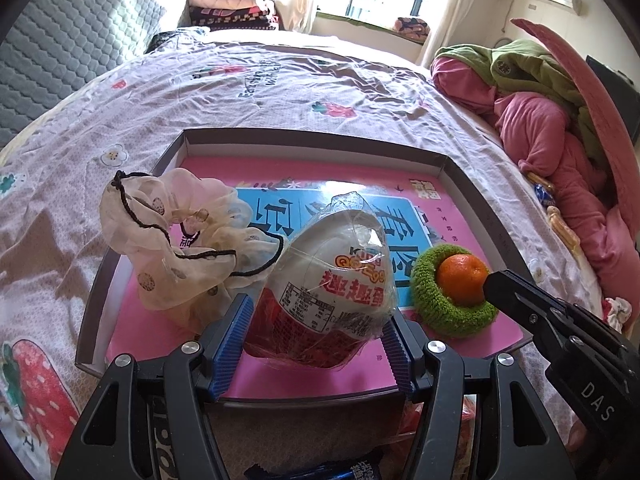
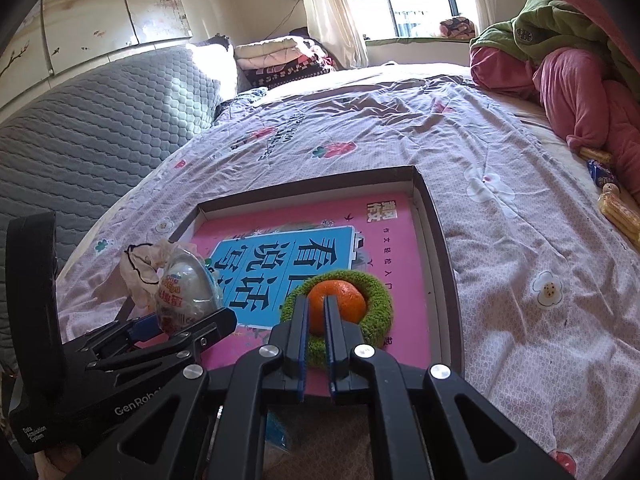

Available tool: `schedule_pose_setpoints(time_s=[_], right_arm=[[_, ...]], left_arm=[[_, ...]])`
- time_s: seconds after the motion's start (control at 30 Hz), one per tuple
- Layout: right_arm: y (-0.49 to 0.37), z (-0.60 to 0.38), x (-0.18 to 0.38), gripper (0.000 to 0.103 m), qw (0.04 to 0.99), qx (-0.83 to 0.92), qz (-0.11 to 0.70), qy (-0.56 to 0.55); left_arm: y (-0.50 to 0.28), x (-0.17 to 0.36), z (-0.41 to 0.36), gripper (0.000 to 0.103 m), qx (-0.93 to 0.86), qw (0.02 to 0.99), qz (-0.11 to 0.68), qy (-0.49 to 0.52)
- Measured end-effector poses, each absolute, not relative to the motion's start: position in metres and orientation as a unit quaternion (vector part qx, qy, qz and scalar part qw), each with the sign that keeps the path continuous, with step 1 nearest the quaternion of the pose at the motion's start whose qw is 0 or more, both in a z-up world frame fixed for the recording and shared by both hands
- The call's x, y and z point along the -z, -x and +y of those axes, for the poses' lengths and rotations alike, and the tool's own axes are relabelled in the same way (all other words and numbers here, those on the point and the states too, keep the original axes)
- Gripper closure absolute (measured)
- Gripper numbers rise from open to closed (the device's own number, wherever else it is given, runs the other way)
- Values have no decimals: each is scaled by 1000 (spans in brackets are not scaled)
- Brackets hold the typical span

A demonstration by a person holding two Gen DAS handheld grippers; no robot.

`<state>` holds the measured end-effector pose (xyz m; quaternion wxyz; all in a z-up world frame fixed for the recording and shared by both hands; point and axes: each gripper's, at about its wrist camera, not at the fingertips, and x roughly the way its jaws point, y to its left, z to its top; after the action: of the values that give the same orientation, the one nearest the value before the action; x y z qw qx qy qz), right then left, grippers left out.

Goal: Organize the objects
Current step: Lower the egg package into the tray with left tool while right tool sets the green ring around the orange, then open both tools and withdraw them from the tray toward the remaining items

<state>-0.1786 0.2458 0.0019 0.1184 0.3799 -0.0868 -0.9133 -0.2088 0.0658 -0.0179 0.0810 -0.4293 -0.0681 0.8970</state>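
Egg (image 1: 332, 276) in crinkly wrap sits over the tray (image 1: 472, 172), pinched at its broad base by the left gripper (image 1: 316, 344); light, slippery, crushable; right gripper (image 2: 316, 320) pressed together, empty.

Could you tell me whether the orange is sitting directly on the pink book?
No, the orange sits inside the green scrunchie, which lies on the pink book.
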Motion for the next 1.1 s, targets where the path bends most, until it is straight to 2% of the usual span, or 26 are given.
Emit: schedule_pose_setpoints(time_s=[0.17, 0.4, 0.63, 0.97, 1.1], right_arm=[[178, 245, -2, 95, 117, 914, -81, -380], [175, 245, -3, 88, 114, 915, -72, -380], [172, 249, -6, 78, 109, 918, -70, -376], [165, 251, -11, 59, 104, 923, -62, -366], [164, 250, -13, 55, 104, 924, -60, -362]], left_arm=[[206, 16, 67, 38, -896, 81, -65, 431], [200, 10, 69, 38, -899, 85, -60, 425], [192, 5, 68, 38, -904, 88, -54, 415], [183, -5, 63, 37, -909, 90, -58, 403], [177, -13, 60, 31, -915, 90, -57, 388]])
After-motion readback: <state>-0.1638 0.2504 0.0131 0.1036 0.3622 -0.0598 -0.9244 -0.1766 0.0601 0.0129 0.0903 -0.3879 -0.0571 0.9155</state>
